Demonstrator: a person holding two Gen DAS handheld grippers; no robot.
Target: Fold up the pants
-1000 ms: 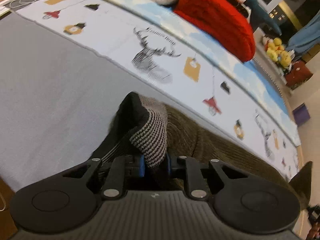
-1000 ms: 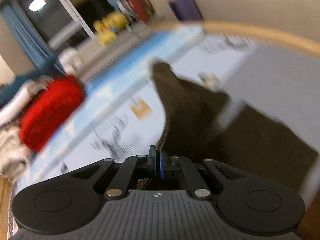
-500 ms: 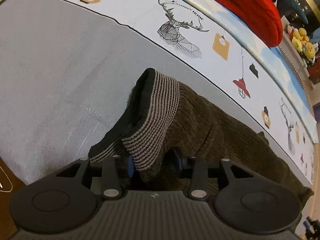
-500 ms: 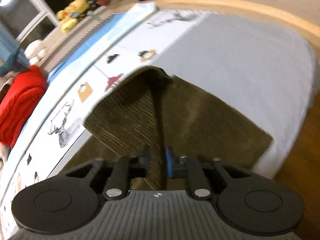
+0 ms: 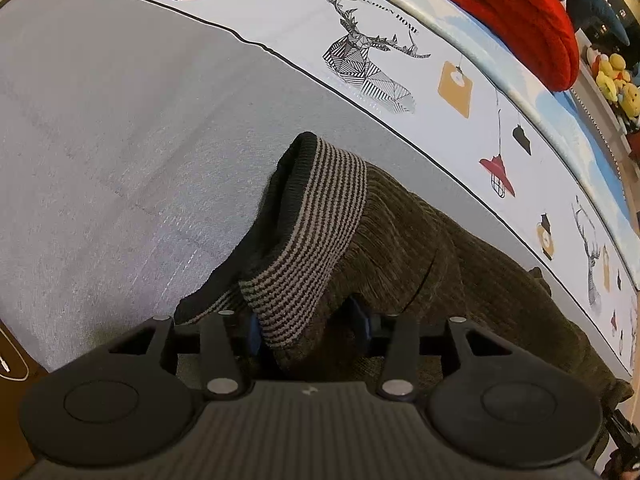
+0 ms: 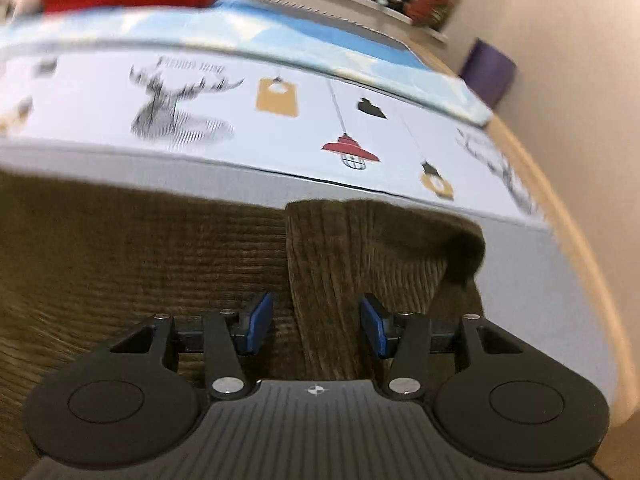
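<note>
Dark olive corduroy pants (image 5: 460, 264) lie on the grey bed cover (image 5: 100, 140). Their black-and-grey striped waistband (image 5: 316, 216) bulges up just in front of my left gripper (image 5: 306, 322). The left jaws stand apart, with the waistband fabric loose between them. In the right wrist view the pants (image 6: 140, 248) are folded, with a leg end (image 6: 360, 248) lying on top. My right gripper (image 6: 316, 320) is open over that leg end, its blue pads (image 6: 258, 316) clear of the cloth.
A white sheet strip printed with deer and lamps (image 5: 372, 56) runs behind the pants. A red knitted cushion (image 5: 508, 4) lies beyond it. Yellow plush toys (image 5: 616, 76) sit at the far right. The wooden bed edge (image 6: 568, 216) curves on the right.
Both grippers were shut on the pants a second ago and have opened. The pants dropped onto the bed, and the right gripper swung over the folded leg end.
</note>
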